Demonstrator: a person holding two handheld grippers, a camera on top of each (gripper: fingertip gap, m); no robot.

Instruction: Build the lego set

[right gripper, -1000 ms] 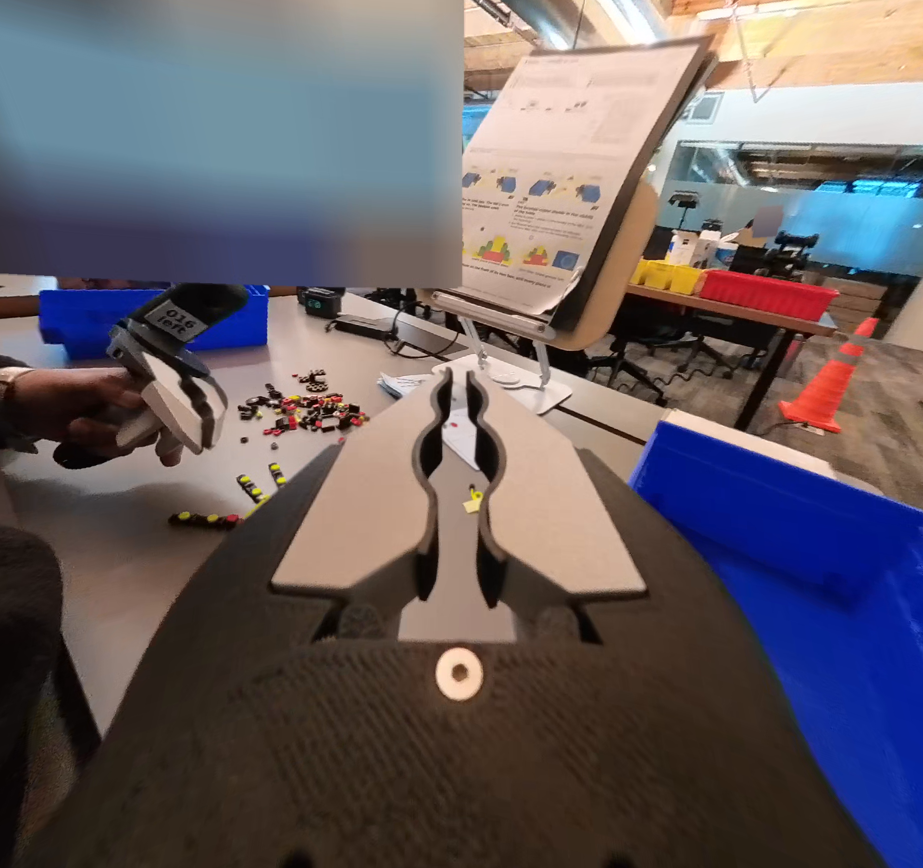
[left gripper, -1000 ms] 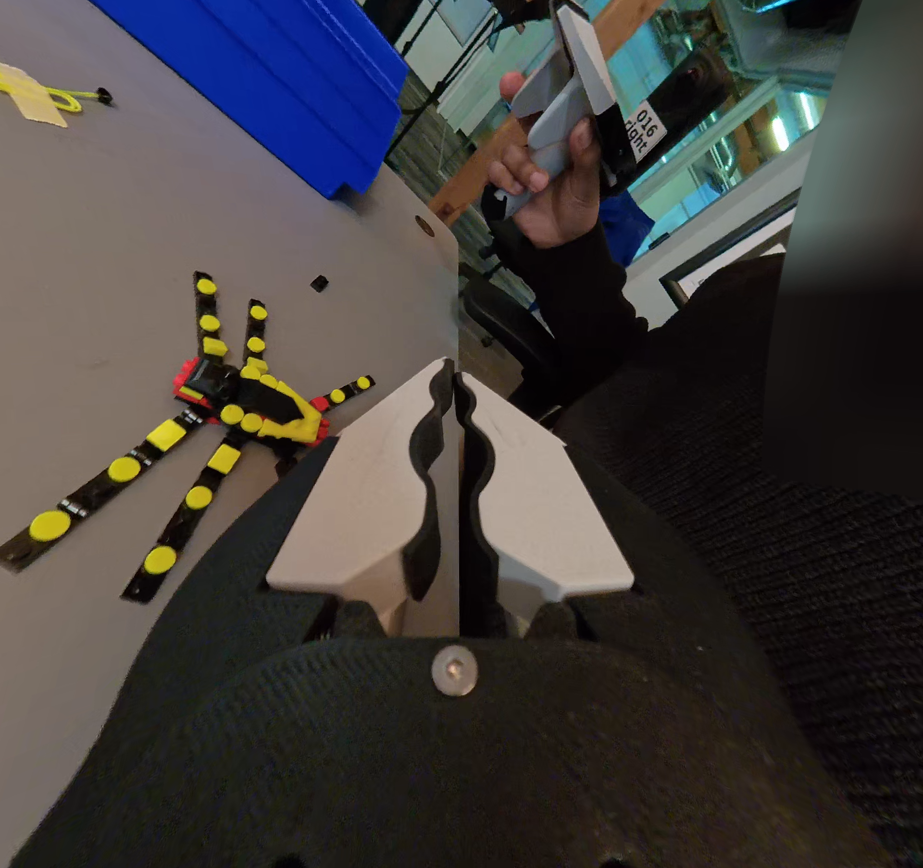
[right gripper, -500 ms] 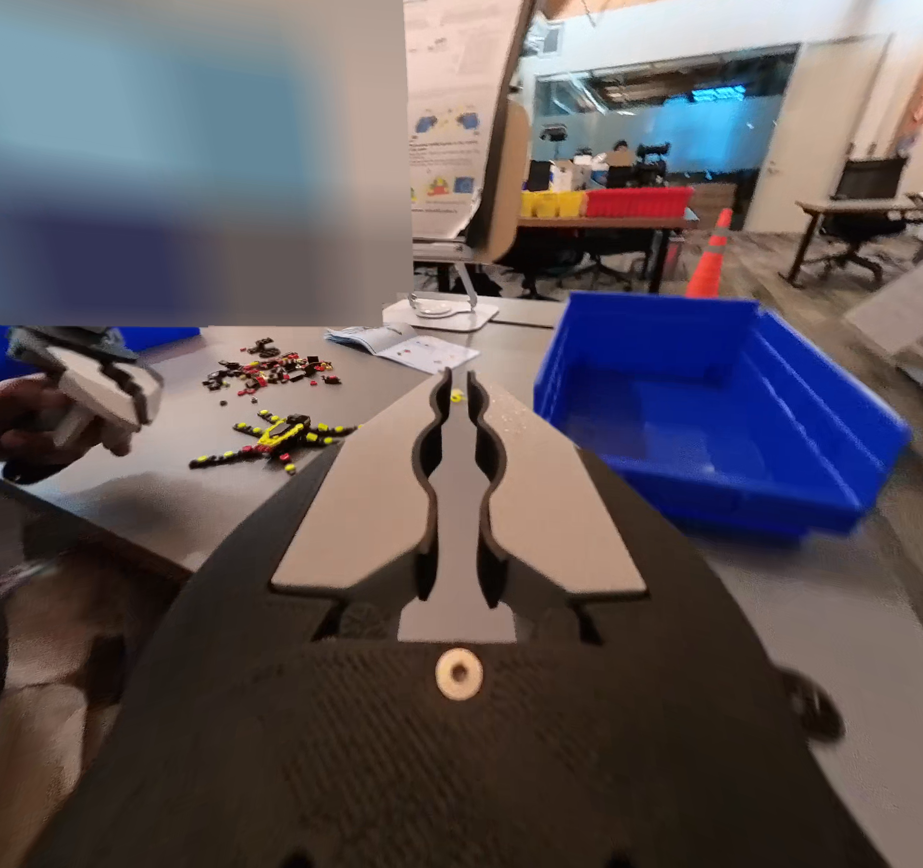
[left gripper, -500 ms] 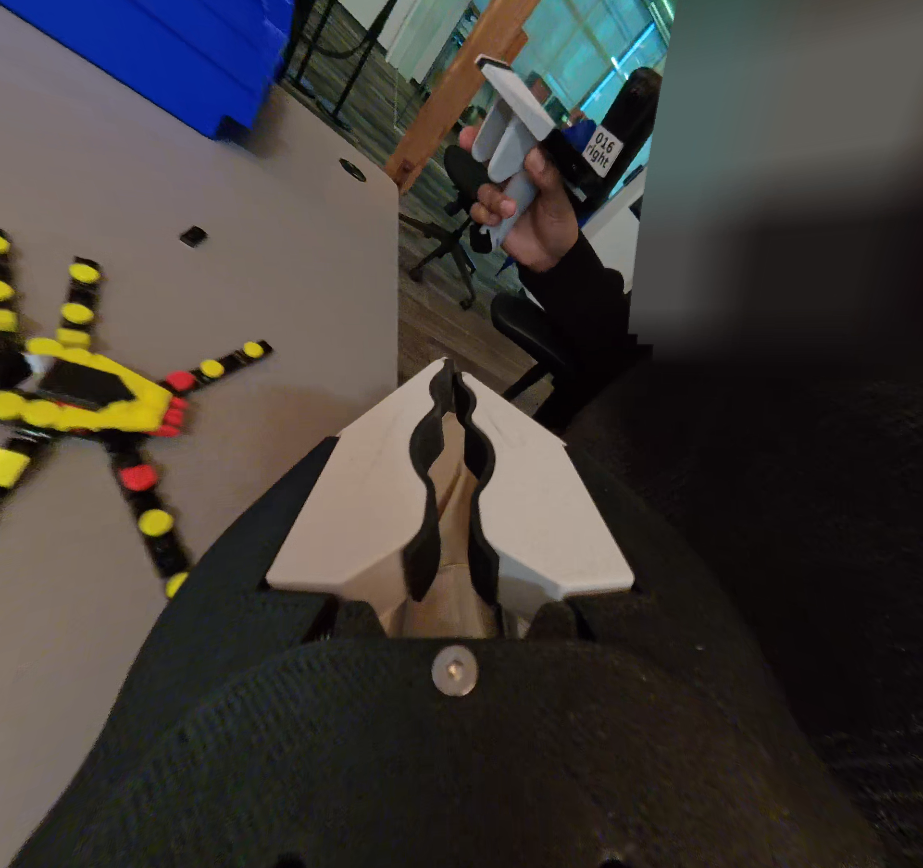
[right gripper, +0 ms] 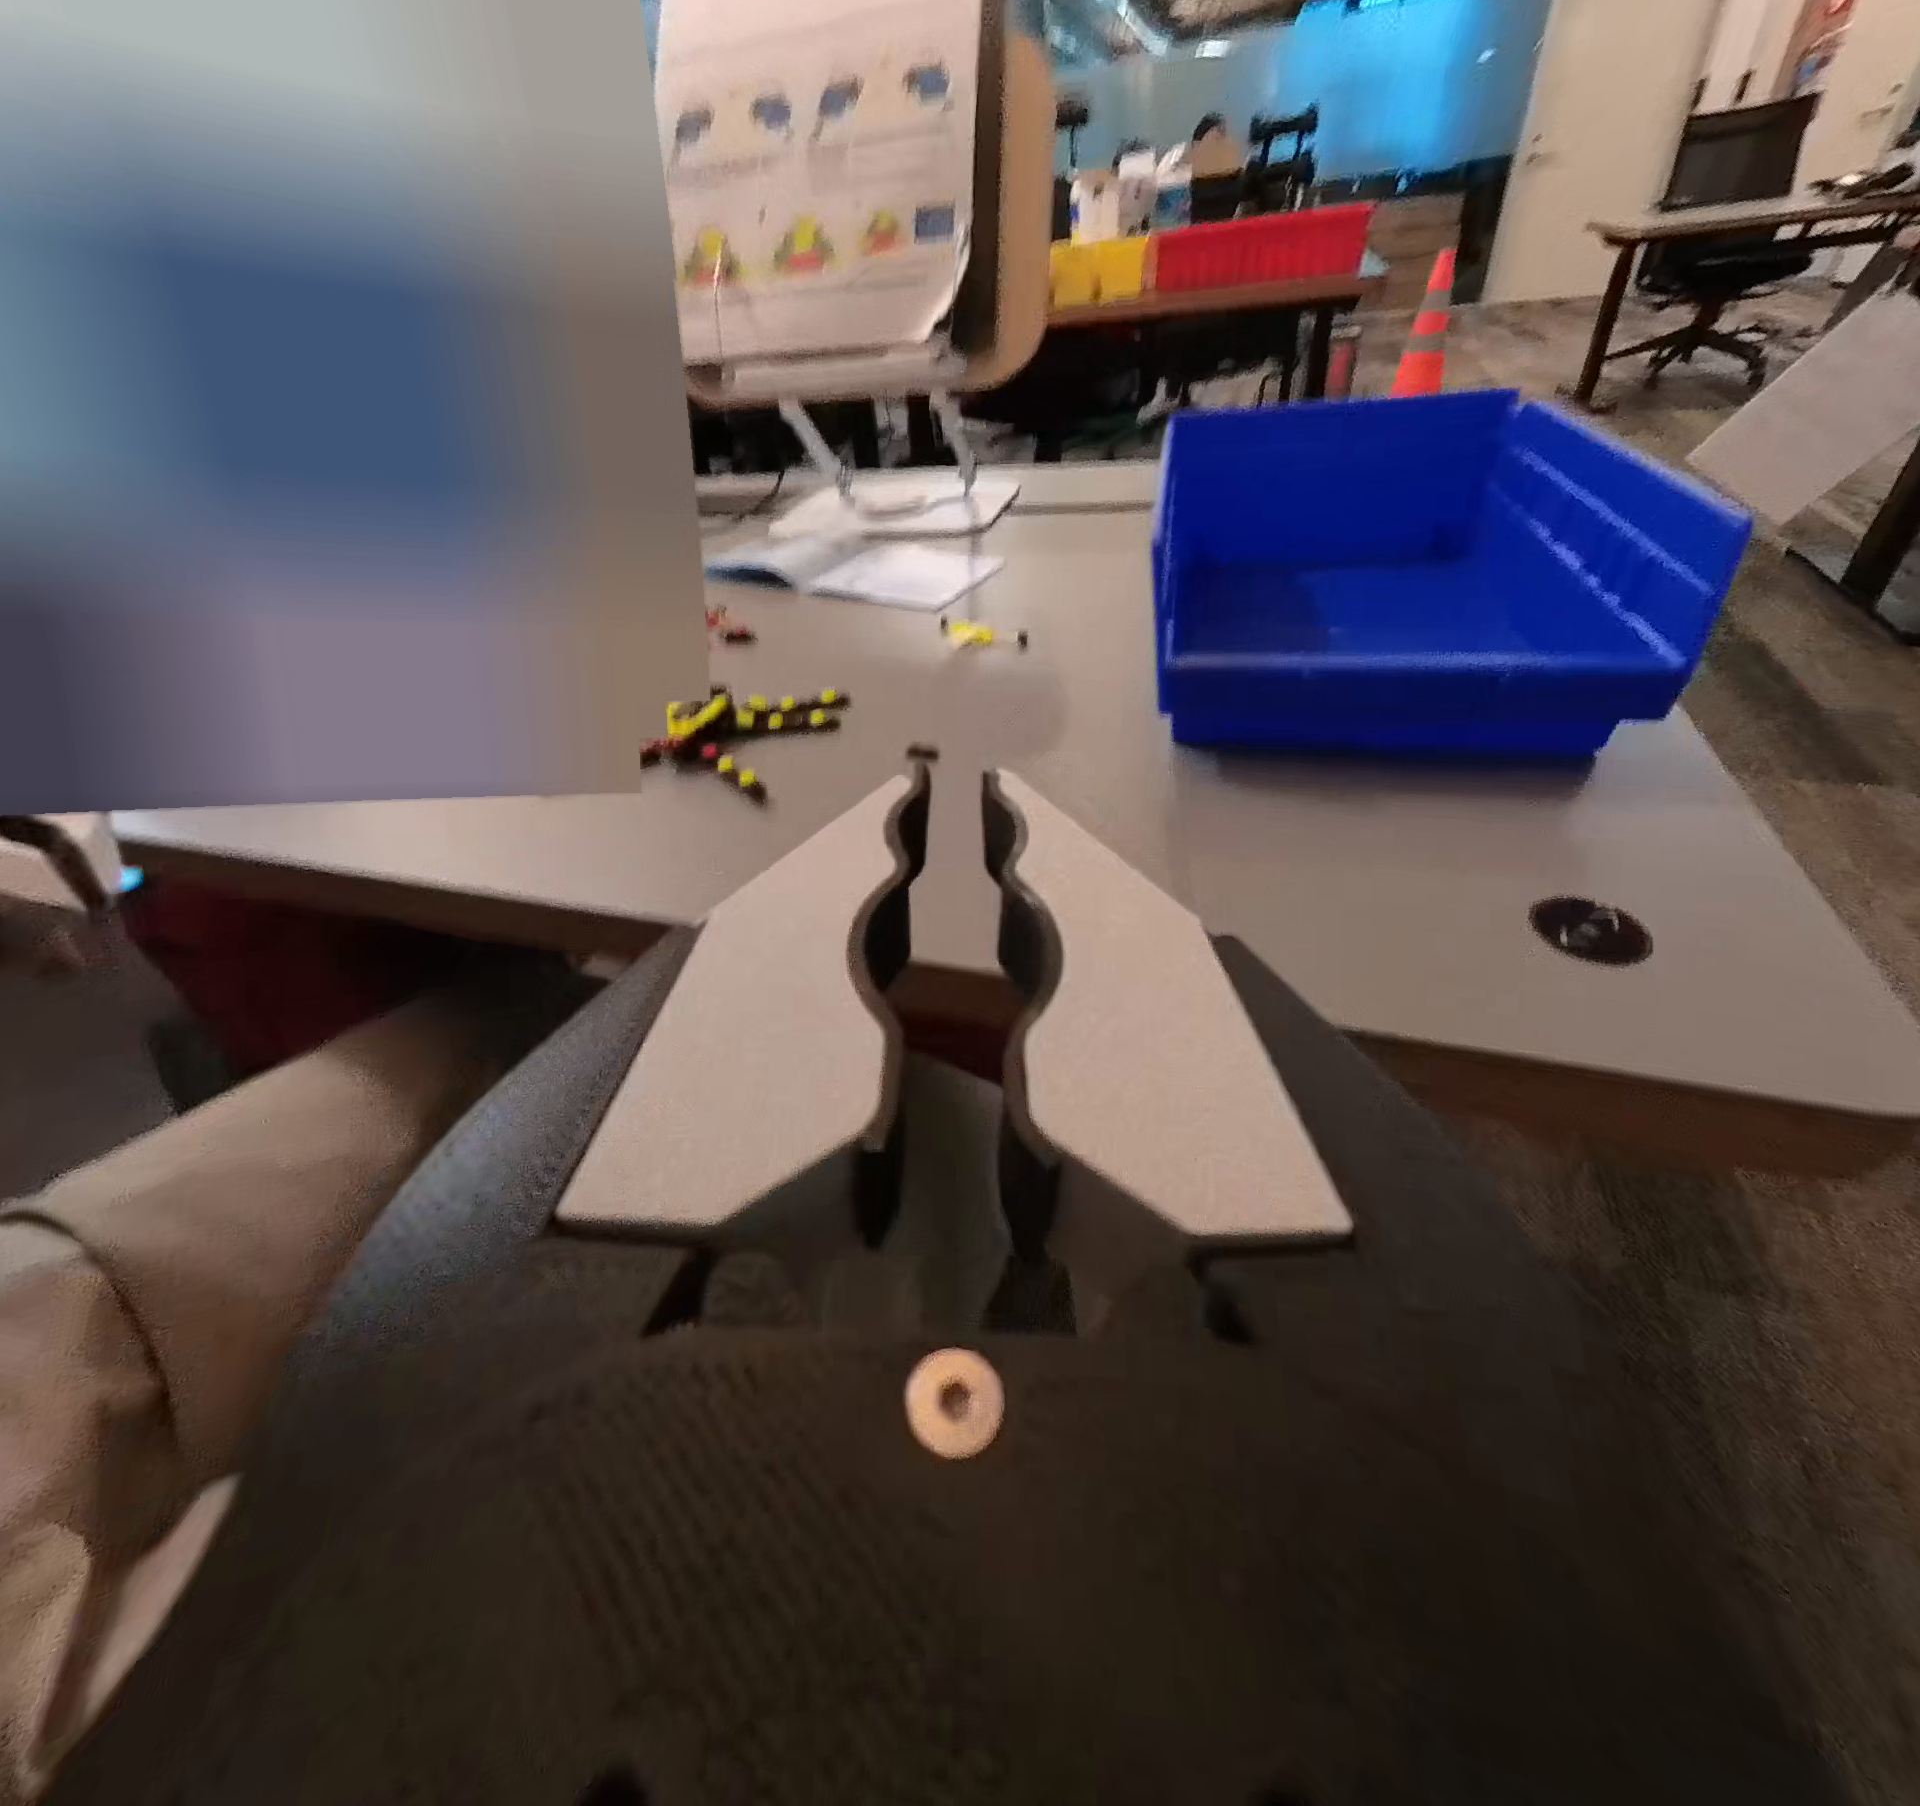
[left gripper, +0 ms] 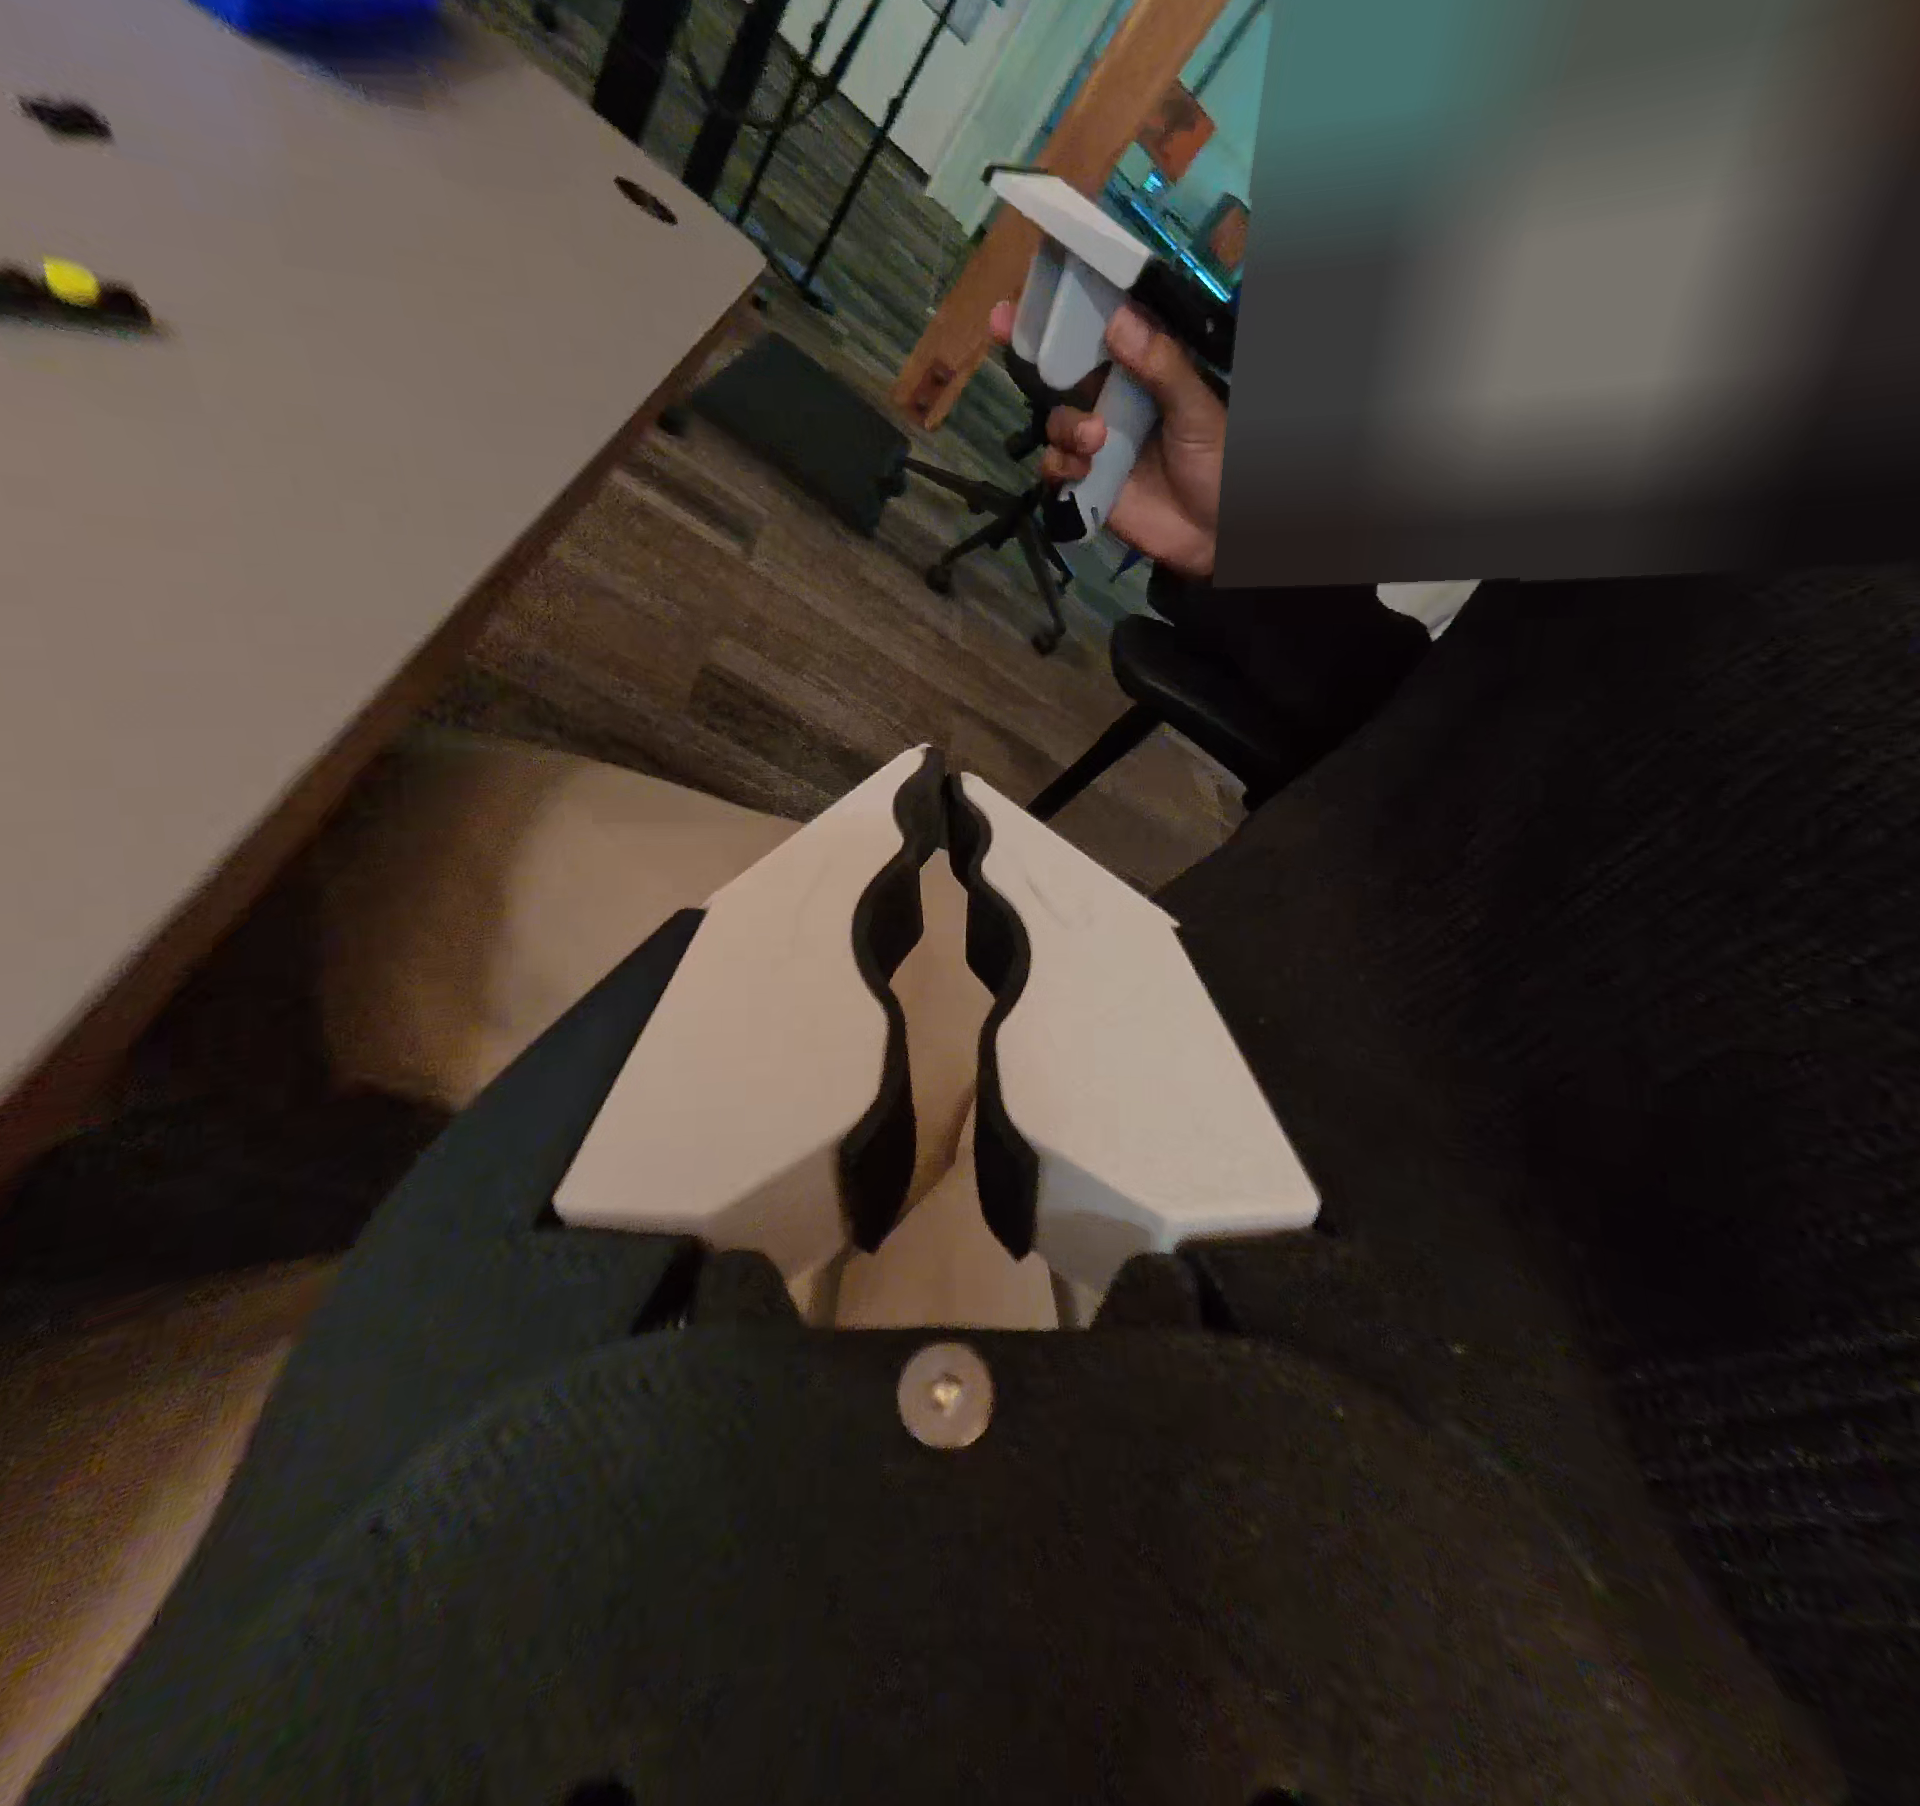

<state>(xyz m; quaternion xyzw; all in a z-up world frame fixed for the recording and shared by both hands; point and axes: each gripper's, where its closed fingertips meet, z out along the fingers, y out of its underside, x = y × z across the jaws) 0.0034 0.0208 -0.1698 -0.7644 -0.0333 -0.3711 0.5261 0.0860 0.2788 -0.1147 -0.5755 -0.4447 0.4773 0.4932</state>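
The lego set [right gripper: 743, 728], a black, yellow and red long-limbed figure, lies flat on the grey surface [right gripper: 1299, 873], left of the blue bin [right gripper: 1423, 655]; it looks assembled. The right gripper [right gripper: 954, 780] hangs off the near edge, fingers slightly spread and empty. The left gripper [left gripper: 945, 769], fingers pressed together on nothing, sits low over the lap, seemingly retired from work.

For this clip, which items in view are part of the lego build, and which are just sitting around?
Belongs to the job:
- lego model, black, yellow and red, on the table
- loose pieces
- instruction sheet on its stand
- booklet
- left gripper, right gripper, both empty

Lying about:
- blue bin, looks empty
- traffic cone
- red and yellow bins on the far table
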